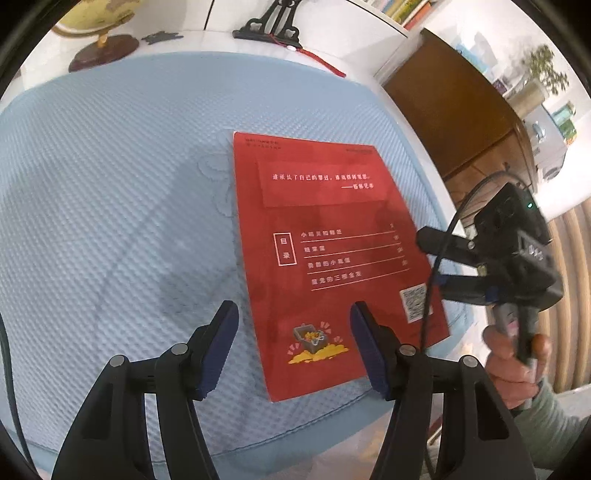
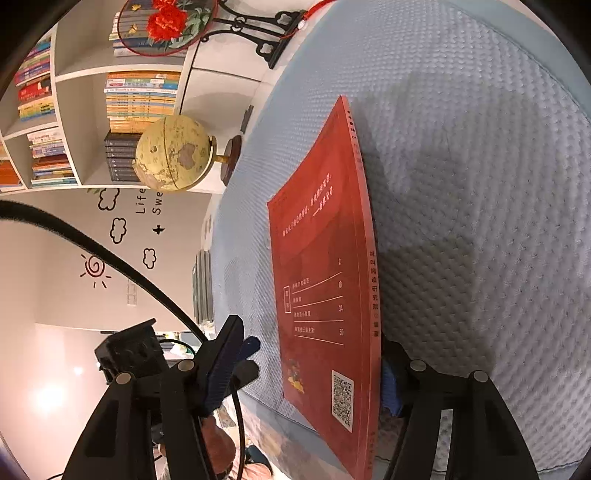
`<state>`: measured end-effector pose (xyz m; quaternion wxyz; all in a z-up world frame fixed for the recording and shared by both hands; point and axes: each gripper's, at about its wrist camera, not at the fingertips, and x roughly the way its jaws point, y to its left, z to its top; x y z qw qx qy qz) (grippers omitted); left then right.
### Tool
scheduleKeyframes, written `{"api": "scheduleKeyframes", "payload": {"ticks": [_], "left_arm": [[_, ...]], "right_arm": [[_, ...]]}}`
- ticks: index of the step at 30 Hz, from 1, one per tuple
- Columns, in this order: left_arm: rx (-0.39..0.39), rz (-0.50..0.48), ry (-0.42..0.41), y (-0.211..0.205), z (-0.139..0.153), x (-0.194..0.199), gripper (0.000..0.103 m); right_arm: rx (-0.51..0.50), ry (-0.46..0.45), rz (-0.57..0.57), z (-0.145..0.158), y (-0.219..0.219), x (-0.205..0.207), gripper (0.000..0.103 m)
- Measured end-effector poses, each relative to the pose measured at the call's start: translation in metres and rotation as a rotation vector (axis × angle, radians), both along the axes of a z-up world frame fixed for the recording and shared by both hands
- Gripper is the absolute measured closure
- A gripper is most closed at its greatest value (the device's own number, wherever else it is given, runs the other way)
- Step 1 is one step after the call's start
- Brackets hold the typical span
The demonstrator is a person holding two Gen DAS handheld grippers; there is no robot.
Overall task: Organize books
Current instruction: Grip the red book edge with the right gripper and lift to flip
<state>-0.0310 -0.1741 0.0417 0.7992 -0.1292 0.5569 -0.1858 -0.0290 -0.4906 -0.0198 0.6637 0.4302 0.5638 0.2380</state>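
A red book (image 1: 332,258) lies back cover up on the blue textured mat (image 1: 110,184), right of the middle. My left gripper (image 1: 294,317) hovers over the book's near left corner, open, nothing between its pads. My right gripper (image 1: 430,258) comes in from the right at the book's spine edge. In the right wrist view the red book (image 2: 321,295) stands between the open fingers of my right gripper (image 2: 314,339). One finger (image 2: 391,384) sits by the spine on the mat side. The other finger (image 2: 229,343) stands clear of the cover.
At the mat's far side stand a globe (image 1: 99,22) and a black ornamental fan stand (image 1: 273,26). A white bookshelf (image 2: 92,74) full of books is behind them. A brown cabinet (image 1: 454,110) lies beyond the table's right edge. A hand (image 1: 513,358) holds the right gripper's handle.
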Motion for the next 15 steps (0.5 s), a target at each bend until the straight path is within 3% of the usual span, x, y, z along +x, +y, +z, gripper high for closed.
{"api": "scheduleKeyframes", "payload": {"ticks": [6,15], "left_arm": [[-0.02,-0.038,0.045,-0.011,-0.015,0.004,0.043],[-0.037,-0.055,0.051,-0.022,-0.016,0.005,0.043]], "right_arm": [[-0.003,0.016,-0.001,-0.004,-0.001,0.001,0.039],[0.04,0.011,-0.008,0.001,-0.005,0.005,0.039]]}}
